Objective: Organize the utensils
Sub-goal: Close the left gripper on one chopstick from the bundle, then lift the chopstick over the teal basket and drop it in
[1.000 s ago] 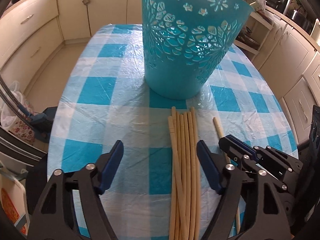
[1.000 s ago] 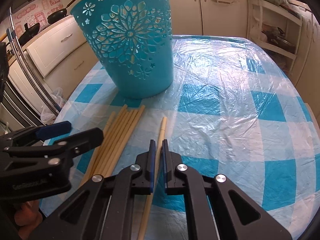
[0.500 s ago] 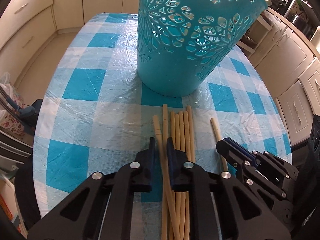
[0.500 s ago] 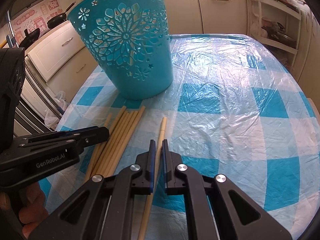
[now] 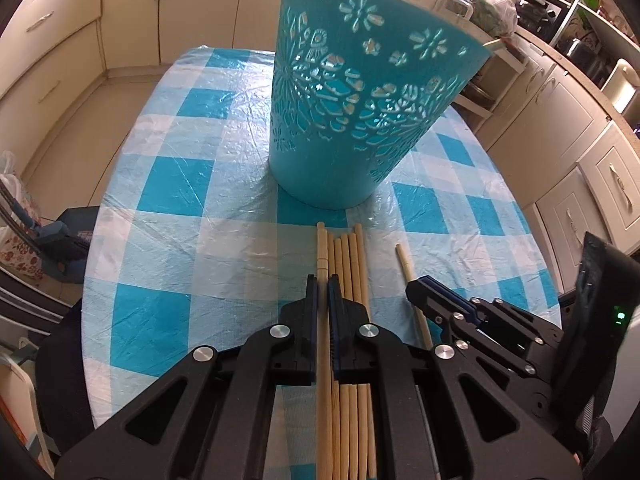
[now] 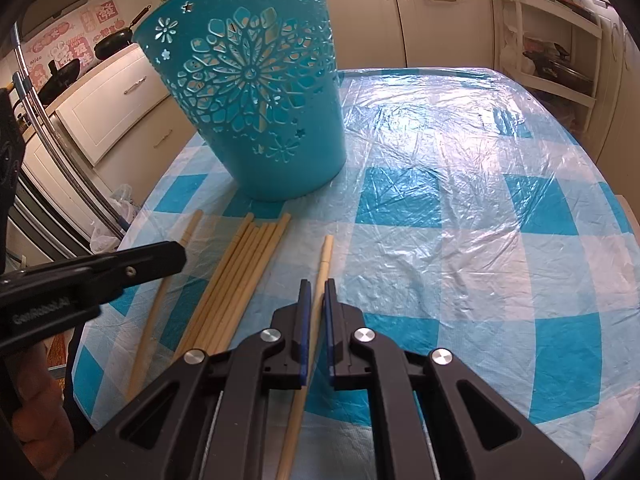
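A teal cut-out plastic basket [image 5: 356, 112] stands upright on the blue-checked table; it also shows in the right wrist view [image 6: 260, 104]. Several wooden chopsticks [image 5: 352, 264] lie in a row in front of it. My left gripper [image 5: 322, 292] is shut on one chopstick [image 5: 322, 248], held apart to the left of the row, as the right wrist view [image 6: 160, 300] shows. My right gripper [image 6: 314, 296] is shut on a separate chopstick [image 6: 324, 260] to the right of the row. The right gripper also shows in the left wrist view [image 5: 424, 288].
The table [image 6: 480, 216] has a crinkled clear plastic cover. Cream kitchen cabinets [image 5: 52, 60] surround it. An open shelf unit [image 6: 552, 52] stands at the back right. The table's left edge [image 5: 100, 216] drops to the floor.
My left gripper went from open around the row to shut on one chopstick, and has drawn it to the left of the others. The right gripper stayed shut on its chopstick.
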Motion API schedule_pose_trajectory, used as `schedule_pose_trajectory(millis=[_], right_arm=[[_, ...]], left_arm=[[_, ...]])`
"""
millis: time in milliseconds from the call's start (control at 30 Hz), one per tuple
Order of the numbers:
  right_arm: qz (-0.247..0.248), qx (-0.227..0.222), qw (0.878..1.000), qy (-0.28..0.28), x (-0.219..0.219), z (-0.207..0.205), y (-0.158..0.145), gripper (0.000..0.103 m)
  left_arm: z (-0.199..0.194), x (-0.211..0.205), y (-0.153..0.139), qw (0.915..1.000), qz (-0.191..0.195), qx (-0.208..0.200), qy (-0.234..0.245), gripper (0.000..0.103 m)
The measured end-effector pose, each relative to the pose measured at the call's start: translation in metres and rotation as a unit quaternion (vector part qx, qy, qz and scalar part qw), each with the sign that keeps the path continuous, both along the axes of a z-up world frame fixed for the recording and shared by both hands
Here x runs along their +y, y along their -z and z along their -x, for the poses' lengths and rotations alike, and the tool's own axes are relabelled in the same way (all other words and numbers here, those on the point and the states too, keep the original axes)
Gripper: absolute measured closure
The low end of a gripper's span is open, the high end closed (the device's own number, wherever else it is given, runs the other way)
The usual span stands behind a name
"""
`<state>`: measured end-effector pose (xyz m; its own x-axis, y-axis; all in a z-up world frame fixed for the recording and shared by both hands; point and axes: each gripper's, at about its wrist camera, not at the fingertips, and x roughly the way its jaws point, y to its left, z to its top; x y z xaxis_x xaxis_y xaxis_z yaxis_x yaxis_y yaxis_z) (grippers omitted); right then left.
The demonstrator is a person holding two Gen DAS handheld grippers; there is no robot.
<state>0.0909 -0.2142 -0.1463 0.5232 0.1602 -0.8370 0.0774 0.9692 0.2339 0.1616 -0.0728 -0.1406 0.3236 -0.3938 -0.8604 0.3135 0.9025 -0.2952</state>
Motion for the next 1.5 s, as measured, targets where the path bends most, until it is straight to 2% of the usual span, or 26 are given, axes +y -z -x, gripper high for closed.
schedule_pose_trajectory(millis=[233,500,633,800,933,1133,1300,1400,1500], right_arm=[[0.000,0.000,1.000,0.000,0.000,0.000,0.000,0.097],[0.000,0.000,1.000,0.000,0.000,0.000,0.000,0.097],[0.001,-0.001,1.000,-0.002,0.001,0.000,0.000,0.095],[-0.002,-0.001,1.000,-0.001,0.000,0.000,-0.001,0.095],[-0.005,-0.001,1.000,0.000,-0.001,0.000,-0.001,0.095],[-0.012,-0.001,1.000,0.002,-0.003,0.000,-0.001,0.095],[-0.018,-0.001,1.000,0.003,-0.005,0.000,-0.001,0.095],[-0.021,-0.001,1.000,0.002,-0.007,0.000,-0.001,0.095],[-0.023,-0.001,1.000,0.003,-0.006,0.000,-0.001,0.095]], left_arm=[[0.005,0.015,-0.040,0.9990,0.028,-0.034,0.007,0.098],[0.001,0.029,-0.114,0.9918,0.070,-0.107,-0.005,0.098],[-0.006,0.029,-0.153,0.9842,0.090,-0.152,-0.013,0.098],[-0.024,0.023,-0.201,0.9688,0.104,-0.223,-0.031,0.098],[-0.044,0.013,-0.225,0.9558,0.109,-0.268,-0.051,0.098],[-0.077,-0.002,-0.236,0.9384,0.114,-0.312,-0.093,0.098],[-0.098,-0.016,-0.229,0.9234,0.098,-0.349,-0.125,0.098],[-0.115,-0.023,-0.215,0.9220,0.086,-0.350,-0.142,0.098],[-0.127,-0.028,-0.192,0.9272,0.077,-0.334,-0.151,0.098]])
